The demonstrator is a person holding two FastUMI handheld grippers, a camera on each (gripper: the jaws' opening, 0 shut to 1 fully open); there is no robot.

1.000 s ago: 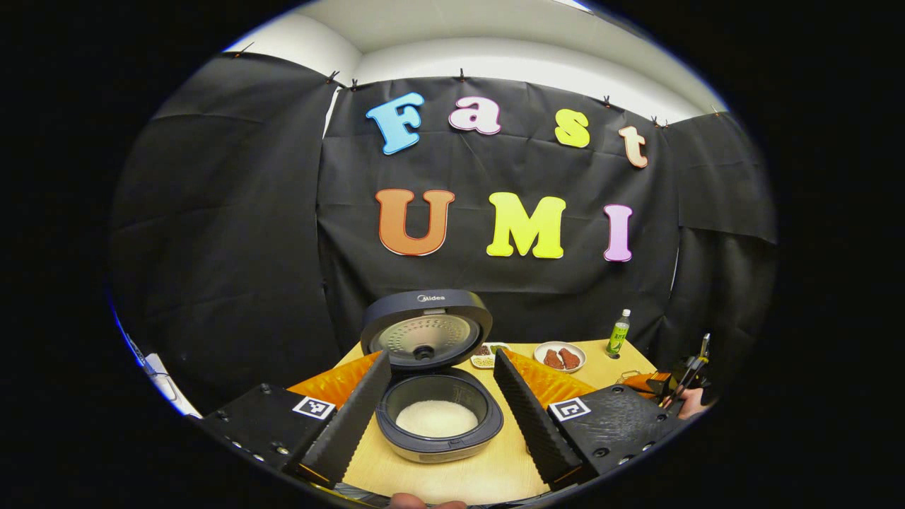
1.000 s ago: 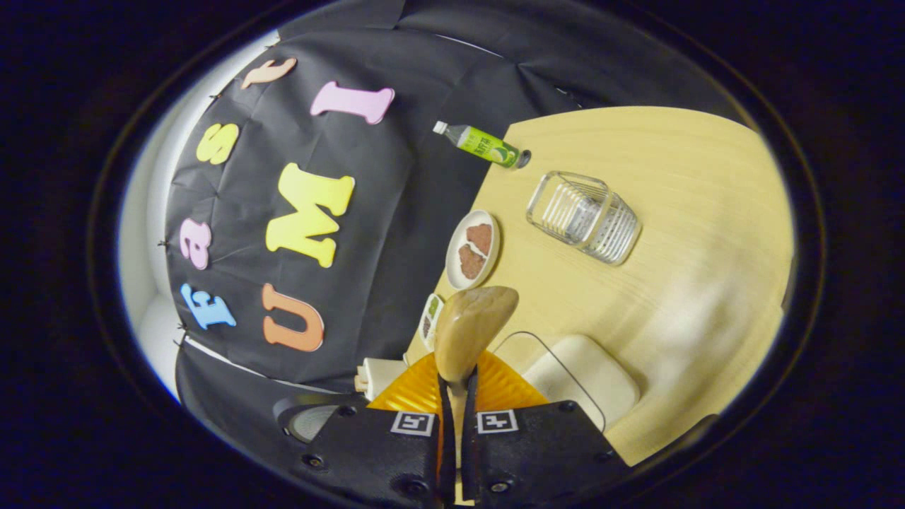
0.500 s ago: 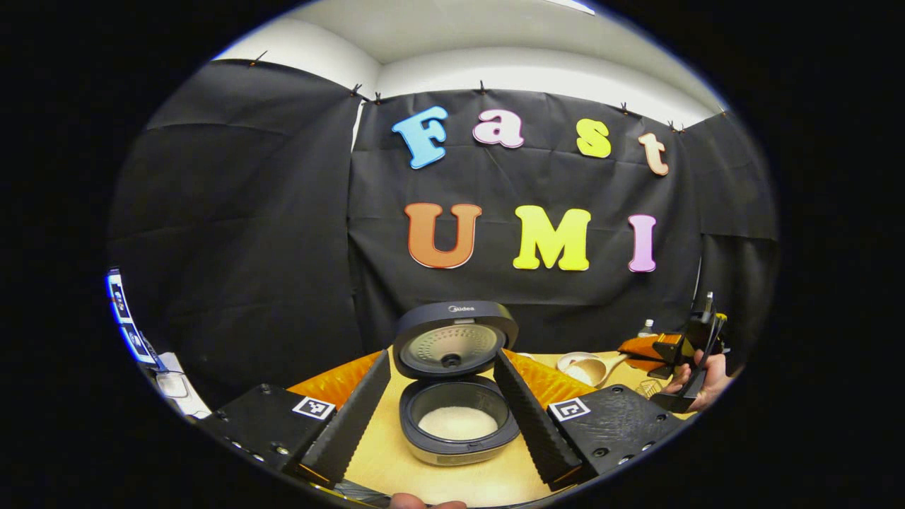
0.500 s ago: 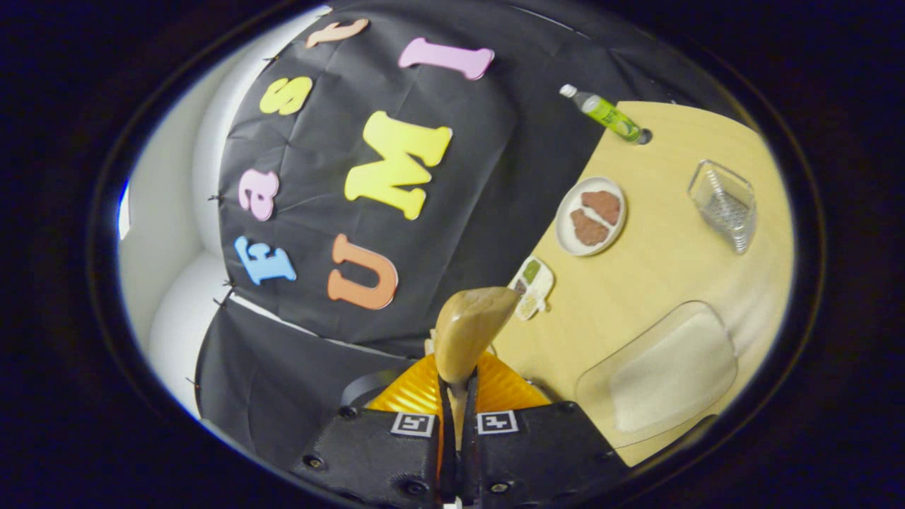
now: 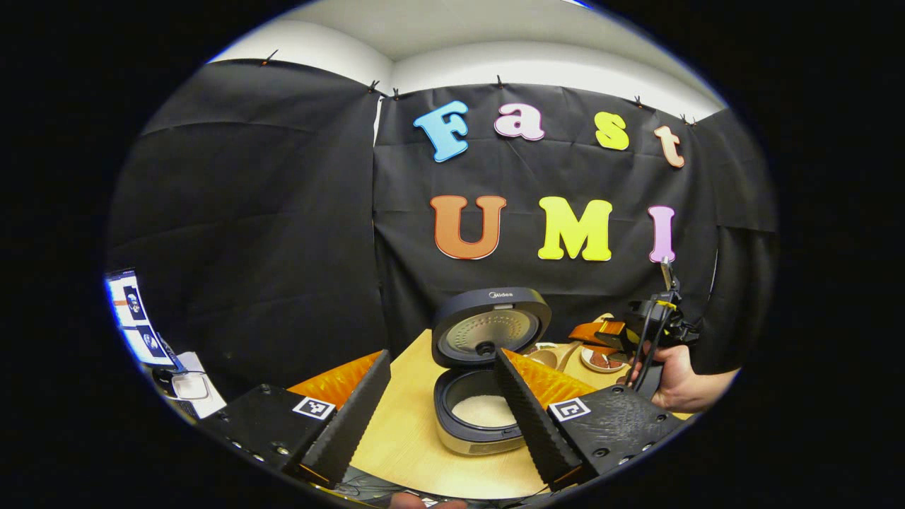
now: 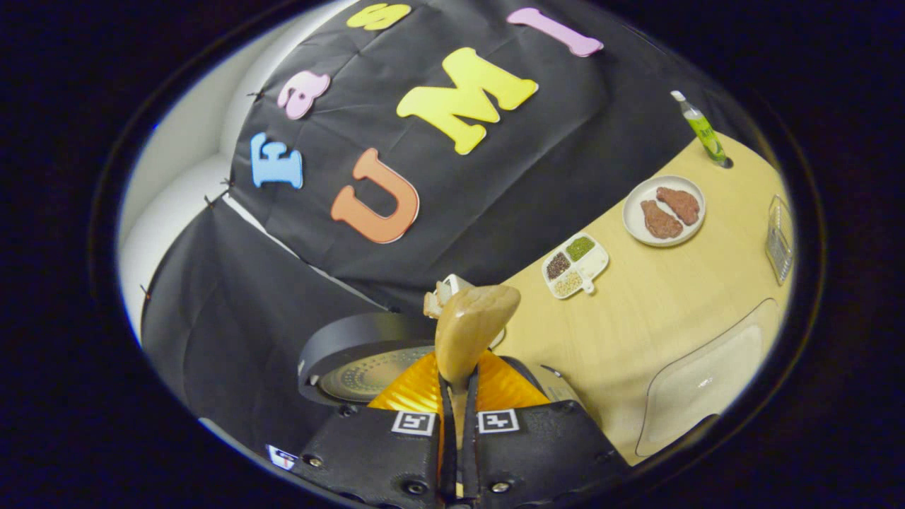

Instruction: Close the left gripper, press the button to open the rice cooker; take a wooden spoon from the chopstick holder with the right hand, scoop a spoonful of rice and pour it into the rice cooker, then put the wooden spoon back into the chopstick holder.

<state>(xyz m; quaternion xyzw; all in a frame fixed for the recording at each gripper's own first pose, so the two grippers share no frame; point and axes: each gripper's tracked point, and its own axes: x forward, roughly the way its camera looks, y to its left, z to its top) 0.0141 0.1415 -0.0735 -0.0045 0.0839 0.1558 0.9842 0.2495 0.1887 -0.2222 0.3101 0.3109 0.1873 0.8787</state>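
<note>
Now a spoonful is carried toward the open rice cooker (image 5: 475,413).

The wooden spoon (image 6: 468,331) is clamped by its handle between the right gripper (image 6: 458,410) fingers, bowl forward, presumably for tipping. Rice inside the pot is seen from the left gripper (image 5: 438,403), whose fingers are spread apart; the chopstick holder (image 6: 779,237) at the table (image 6: 657,311) edge is seen from the right gripper view.

Carried wooden spoon (image 6: 472,325) in right claw (image 6: 458,396) from beside chopstick holder (image 6: 779,237) toward rice cooker (image 5: 483,367) | rolled right claw view, desk (image 6: 657,311) now less tilted | swung left claw (image 5: 442,403) leftward, cooker shifted right.
</note>
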